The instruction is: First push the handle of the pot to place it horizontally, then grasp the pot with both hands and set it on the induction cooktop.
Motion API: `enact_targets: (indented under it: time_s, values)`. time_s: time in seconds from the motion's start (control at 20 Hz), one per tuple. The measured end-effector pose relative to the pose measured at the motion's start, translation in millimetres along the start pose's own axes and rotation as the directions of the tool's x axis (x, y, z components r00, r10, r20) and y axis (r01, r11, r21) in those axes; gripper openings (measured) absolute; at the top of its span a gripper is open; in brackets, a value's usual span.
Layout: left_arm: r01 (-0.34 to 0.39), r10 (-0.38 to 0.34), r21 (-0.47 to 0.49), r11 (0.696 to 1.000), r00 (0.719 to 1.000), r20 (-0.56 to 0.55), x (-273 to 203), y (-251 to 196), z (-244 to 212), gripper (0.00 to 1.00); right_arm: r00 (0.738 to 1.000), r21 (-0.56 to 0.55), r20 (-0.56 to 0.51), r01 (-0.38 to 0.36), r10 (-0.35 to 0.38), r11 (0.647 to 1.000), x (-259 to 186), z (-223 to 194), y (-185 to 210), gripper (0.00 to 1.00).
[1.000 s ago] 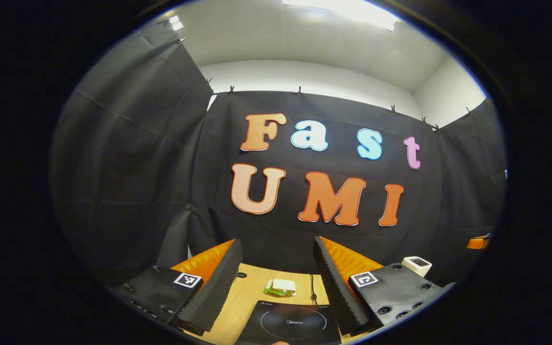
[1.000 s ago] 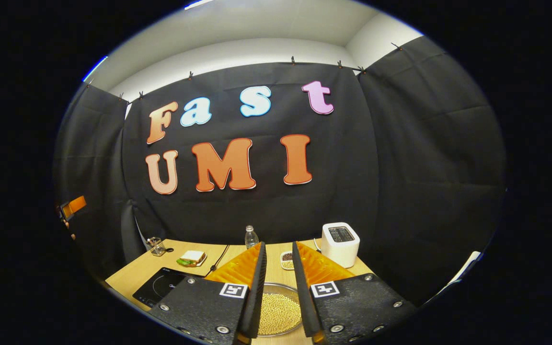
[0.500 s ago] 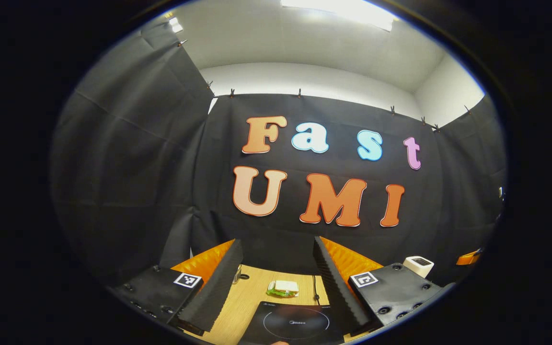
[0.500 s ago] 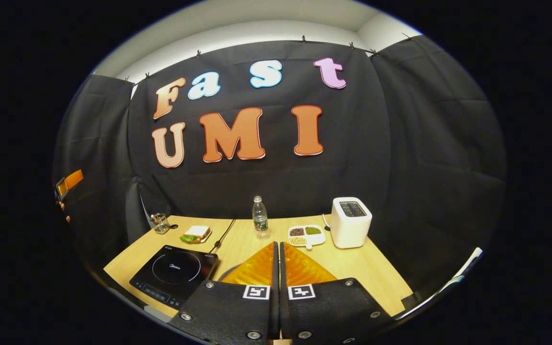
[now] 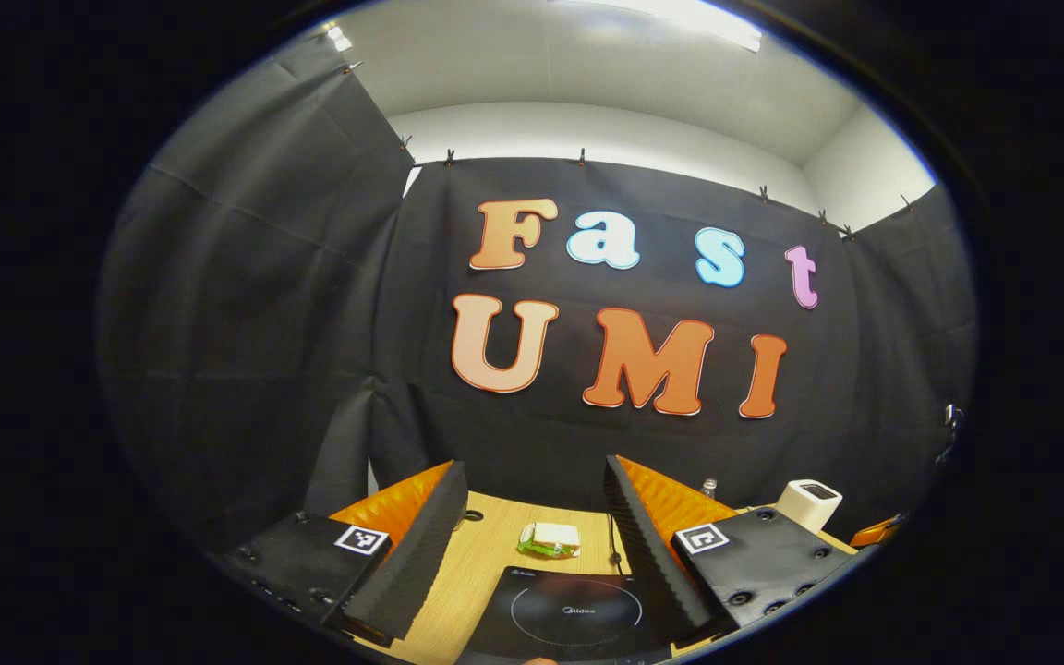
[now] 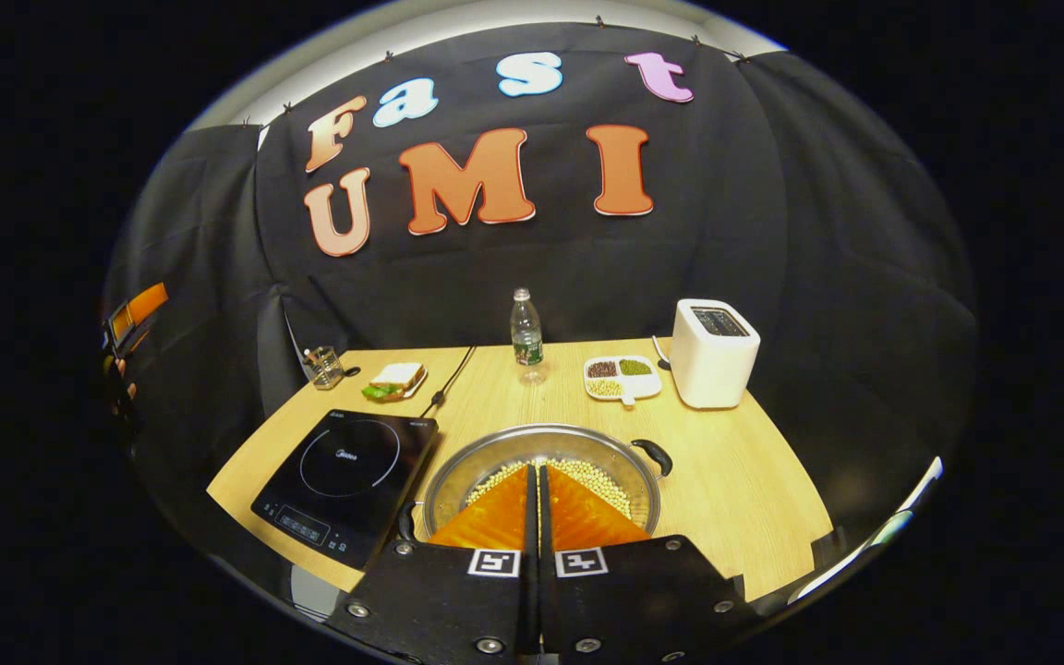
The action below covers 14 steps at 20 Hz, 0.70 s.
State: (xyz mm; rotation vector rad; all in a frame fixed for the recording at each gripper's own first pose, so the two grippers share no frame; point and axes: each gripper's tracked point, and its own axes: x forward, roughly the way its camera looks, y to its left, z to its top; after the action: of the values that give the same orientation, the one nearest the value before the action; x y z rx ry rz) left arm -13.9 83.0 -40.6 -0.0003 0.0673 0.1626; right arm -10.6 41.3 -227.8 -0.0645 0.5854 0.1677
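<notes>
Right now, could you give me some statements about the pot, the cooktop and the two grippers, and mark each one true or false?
1. The pot sits on the cooktop. False: it stands on the table beside it.
2. The pot holds beans. True.
3. The right gripper is open. False: its fingers meet.
4. The left gripper is open. True.
5. The toaster stands left of the cooktop. False: it stands far right.

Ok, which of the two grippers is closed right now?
The right gripper, fingers together over the pot; the left gripper is spread wide.
</notes>
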Motion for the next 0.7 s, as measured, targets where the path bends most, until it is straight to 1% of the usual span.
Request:
enact_targets:
  time_s: [0.15, 0.35, 0.6, 0.7]
  values:
    - [0.001, -0.001, 0.011, 1.000, 1.000, -0.014, 4, -2, -9, 0.97, 0.997, 0.009, -0.074, -0.023, 0.023, 1.000, 6, -25, 5, 0.00]
    - [-0.004, 0.005, 0.024, 1.000, 0.999, -0.032, 10, 0, -18, 0.97, 0.987, -0.002, -0.158, -0.025, 0.025, 1.000, 12, -55, 5, 0.00]
    - [-0.004, 0.005, 0.020, 1.000, 0.998, -0.057, 14, -3, -27, 0.98, 0.965, 0.008, -0.254, -0.066, 0.066, 0.998, 11, -92, 17, 0.00]
    - [0.009, -0.008, 0.025, 1.000, 0.998, -0.061, 14, -7, -30, 0.98, 0.954, 0.016, -0.287, -0.085, 0.086, 0.996, 9, -103, 24, 0.00]
